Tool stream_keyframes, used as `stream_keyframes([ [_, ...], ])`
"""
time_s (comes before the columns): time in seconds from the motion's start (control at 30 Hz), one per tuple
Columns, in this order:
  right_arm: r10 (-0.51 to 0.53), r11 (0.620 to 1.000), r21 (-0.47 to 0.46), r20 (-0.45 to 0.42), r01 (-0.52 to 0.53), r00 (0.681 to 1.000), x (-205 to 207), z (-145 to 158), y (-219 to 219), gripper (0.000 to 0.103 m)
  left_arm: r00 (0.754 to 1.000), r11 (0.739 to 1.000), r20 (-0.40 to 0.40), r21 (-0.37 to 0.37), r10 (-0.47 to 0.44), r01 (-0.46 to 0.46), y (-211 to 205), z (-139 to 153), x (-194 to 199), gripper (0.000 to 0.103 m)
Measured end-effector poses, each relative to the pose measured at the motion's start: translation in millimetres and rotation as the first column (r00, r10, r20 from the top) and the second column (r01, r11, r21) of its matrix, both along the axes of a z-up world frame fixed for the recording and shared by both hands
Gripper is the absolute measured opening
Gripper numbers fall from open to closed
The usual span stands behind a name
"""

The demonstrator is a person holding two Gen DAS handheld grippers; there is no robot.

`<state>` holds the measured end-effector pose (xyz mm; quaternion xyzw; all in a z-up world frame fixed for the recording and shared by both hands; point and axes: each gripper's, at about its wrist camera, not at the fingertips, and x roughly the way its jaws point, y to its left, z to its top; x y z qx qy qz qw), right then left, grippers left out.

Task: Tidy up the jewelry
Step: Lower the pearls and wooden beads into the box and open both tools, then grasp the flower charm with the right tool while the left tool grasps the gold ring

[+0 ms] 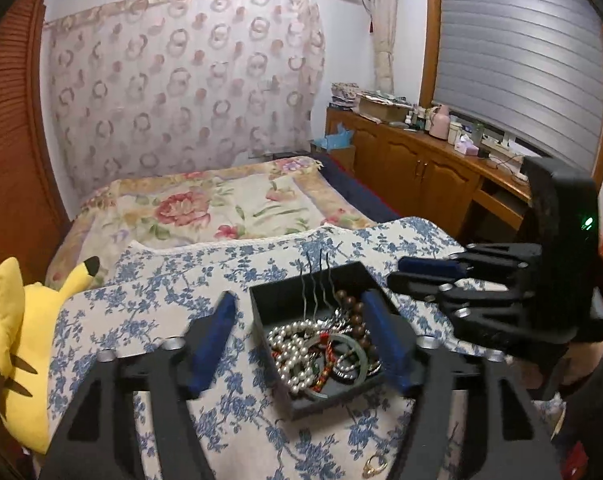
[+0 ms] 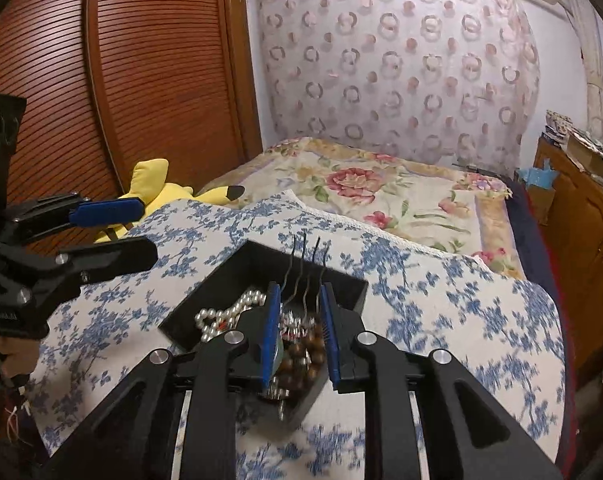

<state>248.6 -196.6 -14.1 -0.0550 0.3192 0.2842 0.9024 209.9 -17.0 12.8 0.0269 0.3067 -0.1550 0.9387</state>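
Note:
A black open box (image 1: pixel 269 304) sits on a blue-flowered cloth (image 1: pixel 149 312). It holds a pearl necklace (image 1: pixel 291 354), a green bangle (image 1: pixel 357 350), brown beads (image 1: pixel 351 306) and dark wavy hairpins (image 1: pixel 315 280) that stick up over its far wall. My left gripper (image 1: pixel 299 306) is open above the box, its blue pads on either side of it. My right gripper (image 2: pixel 299 298) is open over the box (image 2: pixel 341 280), empty, its pads either side of the hairpins (image 2: pixel 305 264) and brown beads (image 2: pixel 301 360). It also shows in the left wrist view (image 1: pixel 399 272).
A small gold ring (image 1: pixel 375 466) lies on the cloth in front of the box. A yellow plush toy (image 1: pixel 25 344) lies at the left edge. A floral bed (image 1: pixel 221 208) lies beyond. A wooden cabinet (image 1: pixel 421 164) with bottles stands at right.

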Motion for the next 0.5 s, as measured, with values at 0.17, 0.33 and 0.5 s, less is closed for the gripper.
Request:
stream_keyframes([
  [0.17, 0.014, 1.0, -0.017, -0.01, -0.014, 1.0, -34.3, -9.8, -9.0, 0.038, 1.0, 1.0, 0.01, 0.012, 0.007, -0.007, 3.8, -14.6, -22.2, 0.092],
  [0.33, 0.05, 0.997, -0.055, -0.051, -0.053, 0.997, -63.7, -33.4, -7.2, 0.038, 1.0, 1.0, -0.025, 0.026, 0.015, -0.014, 6.9, -36.5, -37.6, 0.095],
  [0.5, 0.065, 0.992, -0.099, -0.099, -0.075, 0.993, -80.0, -57.8, -3.1, 0.038, 0.997, 0.999, -0.068, 0.042, 0.028, -0.025, 7.9, -57.9, -47.3, 0.095],
])
